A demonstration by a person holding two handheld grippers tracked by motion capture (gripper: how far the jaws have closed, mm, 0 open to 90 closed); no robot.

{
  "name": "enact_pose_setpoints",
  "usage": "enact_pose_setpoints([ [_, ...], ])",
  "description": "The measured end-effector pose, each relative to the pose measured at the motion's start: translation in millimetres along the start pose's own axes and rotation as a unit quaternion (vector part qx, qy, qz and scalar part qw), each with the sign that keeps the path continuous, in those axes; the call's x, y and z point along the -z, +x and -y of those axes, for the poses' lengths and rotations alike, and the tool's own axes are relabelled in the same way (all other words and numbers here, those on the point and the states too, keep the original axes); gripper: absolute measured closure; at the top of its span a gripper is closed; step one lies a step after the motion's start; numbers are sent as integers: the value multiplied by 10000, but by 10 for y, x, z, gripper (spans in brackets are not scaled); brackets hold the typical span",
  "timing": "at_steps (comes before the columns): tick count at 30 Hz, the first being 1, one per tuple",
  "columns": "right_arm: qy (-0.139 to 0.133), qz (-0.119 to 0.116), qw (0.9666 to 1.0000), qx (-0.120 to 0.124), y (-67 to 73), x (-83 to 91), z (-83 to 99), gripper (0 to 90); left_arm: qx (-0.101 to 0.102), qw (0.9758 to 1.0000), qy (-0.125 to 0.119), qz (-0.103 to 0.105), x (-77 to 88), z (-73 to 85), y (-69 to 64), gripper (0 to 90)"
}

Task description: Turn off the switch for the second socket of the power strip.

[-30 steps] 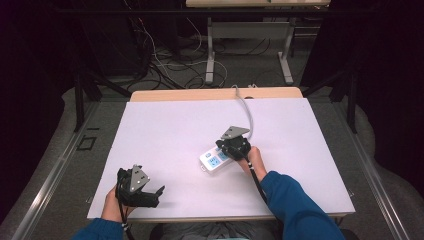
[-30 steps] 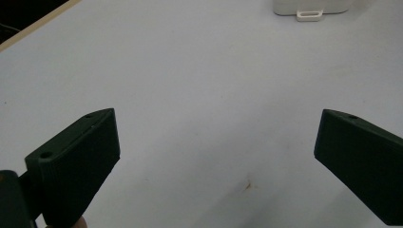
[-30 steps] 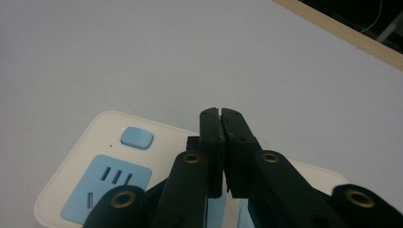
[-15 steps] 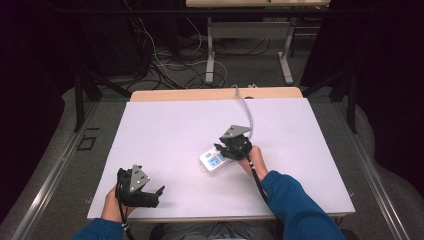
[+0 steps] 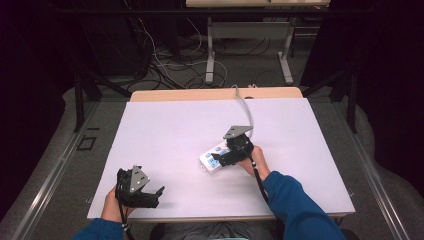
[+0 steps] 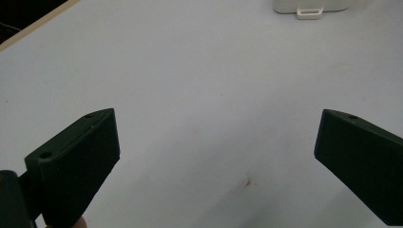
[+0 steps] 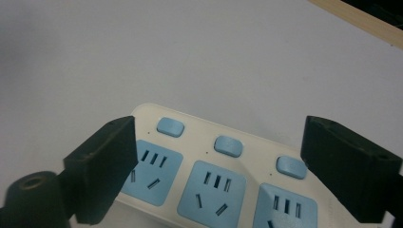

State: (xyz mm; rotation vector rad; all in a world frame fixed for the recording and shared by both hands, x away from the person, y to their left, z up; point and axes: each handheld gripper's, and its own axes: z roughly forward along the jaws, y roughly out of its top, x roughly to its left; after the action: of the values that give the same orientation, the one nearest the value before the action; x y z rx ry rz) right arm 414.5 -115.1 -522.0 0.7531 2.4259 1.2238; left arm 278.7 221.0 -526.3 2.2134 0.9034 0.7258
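Note:
A white power strip [image 5: 211,161] with blue sockets and blue buttons lies flat near the middle of the white table [image 5: 175,130]. My right gripper [image 5: 224,156] hovers right over it, open, with nothing between its fingers. In the right gripper view the strip [image 7: 218,185] shows three sockets below the spread jaws of the right gripper [image 7: 218,133]. My left gripper [image 5: 150,182] rests open near the table's front left edge, pointing towards the strip. In the left gripper view this gripper [image 6: 214,133] stands over bare table, and the strip's end [image 6: 309,5] sits far ahead.
A grey cable [image 5: 246,107] runs from beside the right gripper to the table's far edge [image 5: 215,94]. Behind the table, a desk frame [image 5: 210,50] stands among loose cables on the floor. Dark curtains close both sides.

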Motion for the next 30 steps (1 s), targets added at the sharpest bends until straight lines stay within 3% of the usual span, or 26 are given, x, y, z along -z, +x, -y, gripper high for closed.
enact_pose_setpoints([
  [5,118,-107,9998,-85,7,32,-5,0,-45,10000,18,10,4,3,-4,11],
  [13,221,-206,9994,-162,-7,88,-6,0,-57,10000,-14,-42,9,7,-13,11],
  [15,106,-173,9998,-85,-7,94,-5,0,-47,10000,-11,-51,11,7,-12,10],
  [19,215,-143,9996,-129,-7,157,-15,0,-44,10000,5,-23,7,9,-3,10],
  [30,79,1,9999,-84,8,380,-15,0,-58,10000,54,-33,9,7,0,10],
])
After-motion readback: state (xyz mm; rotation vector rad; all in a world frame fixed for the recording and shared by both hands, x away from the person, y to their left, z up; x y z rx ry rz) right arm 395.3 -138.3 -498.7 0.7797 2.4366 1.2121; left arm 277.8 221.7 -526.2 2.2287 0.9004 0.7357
